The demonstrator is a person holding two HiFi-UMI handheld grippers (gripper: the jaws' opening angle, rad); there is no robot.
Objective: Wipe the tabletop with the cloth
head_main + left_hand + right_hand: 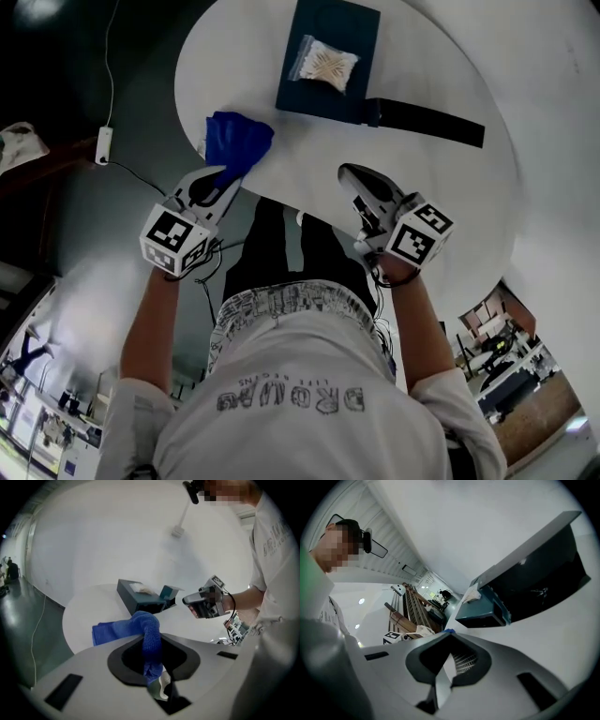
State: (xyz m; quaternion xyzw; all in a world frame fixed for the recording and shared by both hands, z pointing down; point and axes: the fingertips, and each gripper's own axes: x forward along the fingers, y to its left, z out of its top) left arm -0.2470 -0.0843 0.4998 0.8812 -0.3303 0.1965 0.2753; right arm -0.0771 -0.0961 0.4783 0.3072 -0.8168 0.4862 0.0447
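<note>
Holds cloth (236, 141) in left gripper (217, 178), jaws clamped on one bunched end. Drapes the rest forward out of the jaws and onto table (450, 187), at the rim to the left of box (328, 94) and nearer the person. Hangs right gripper (361, 183) over bare tabletop on the near side of box, apart from cloth, jaws brought together with nothing between them. Has bag (325, 64) lying on top of box.
</note>
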